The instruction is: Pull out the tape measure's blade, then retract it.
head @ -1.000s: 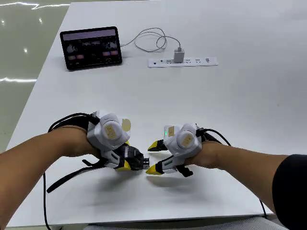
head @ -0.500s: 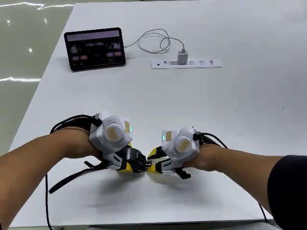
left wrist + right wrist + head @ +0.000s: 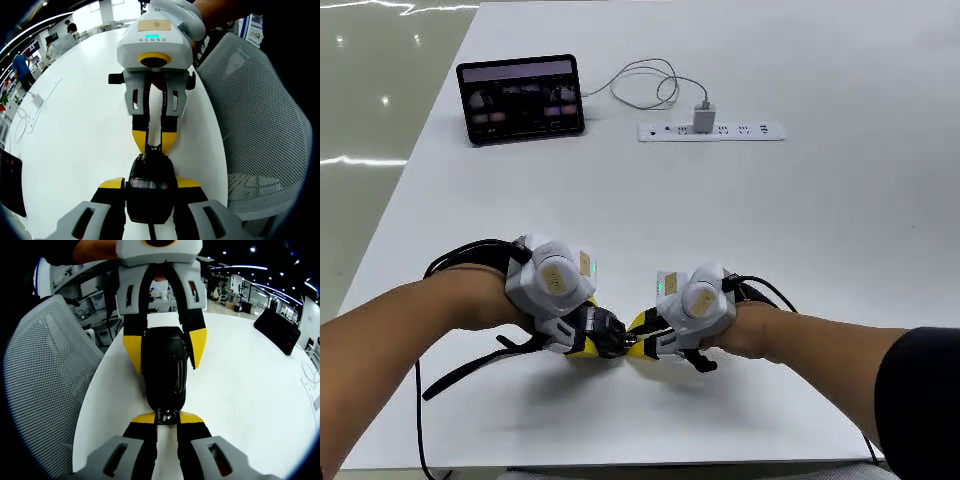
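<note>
My left gripper [image 3: 588, 344] is shut on a black tape measure [image 3: 605, 332], held just above the white table [image 3: 740, 230] near its front edge. In the left gripper view the tape measure's body [image 3: 151, 192] sits between my yellow-tipped left gripper [image 3: 150, 183] jaws. My right gripper [image 3: 636, 347] faces it from the right, tips almost touching the case. In the right gripper view the right gripper [image 3: 167, 418] is shut on the small metal hook of the blade [image 3: 166, 414] at the mouth of the case [image 3: 165, 365]. No length of blade shows between the two.
A dark tablet [image 3: 523, 97] stands at the far left of the table. A white power strip [image 3: 712, 130] with a charger and looped cable lies at the back centre. A grey mesh chair [image 3: 260, 125] is beyond the table's near edge.
My right gripper was open and a little apart from the tape measure; it has moved left to the case and shut on the blade's hook. The left gripper has kept its hold.
</note>
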### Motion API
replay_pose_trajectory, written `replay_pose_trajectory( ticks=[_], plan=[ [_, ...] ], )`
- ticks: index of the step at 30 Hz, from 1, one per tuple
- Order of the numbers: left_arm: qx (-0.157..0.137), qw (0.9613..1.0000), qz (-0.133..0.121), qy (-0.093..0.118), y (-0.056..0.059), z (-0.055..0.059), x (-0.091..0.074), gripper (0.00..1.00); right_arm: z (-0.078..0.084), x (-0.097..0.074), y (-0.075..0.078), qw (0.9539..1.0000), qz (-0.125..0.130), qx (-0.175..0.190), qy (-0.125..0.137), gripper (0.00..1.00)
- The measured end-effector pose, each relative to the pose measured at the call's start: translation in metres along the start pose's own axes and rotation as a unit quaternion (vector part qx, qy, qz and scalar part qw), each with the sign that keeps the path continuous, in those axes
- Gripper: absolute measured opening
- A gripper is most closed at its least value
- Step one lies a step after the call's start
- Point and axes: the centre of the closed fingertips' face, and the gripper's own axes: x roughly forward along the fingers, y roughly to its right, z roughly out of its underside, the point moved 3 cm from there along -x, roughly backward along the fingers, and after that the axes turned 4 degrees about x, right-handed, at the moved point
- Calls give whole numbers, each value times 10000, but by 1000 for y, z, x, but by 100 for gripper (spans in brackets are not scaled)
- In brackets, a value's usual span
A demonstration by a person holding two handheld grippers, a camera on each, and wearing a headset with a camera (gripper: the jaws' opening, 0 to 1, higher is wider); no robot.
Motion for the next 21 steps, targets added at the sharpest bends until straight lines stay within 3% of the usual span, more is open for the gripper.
replay_pose_trajectory(
  ticks=[10,18,21],
  plan=[
    [-99,9999,18,-3,-1,1,0,32,8,-9,3,9999,-19,119,-72,9],
    [-103,9999,24,-4,-1,1,0,32,6,-7,1,9999,31,67,-114,12],
    [-114,9999,29,-2,-1,0,0,33,3,-4,1,9997,54,215,-72,13]
  ],
)
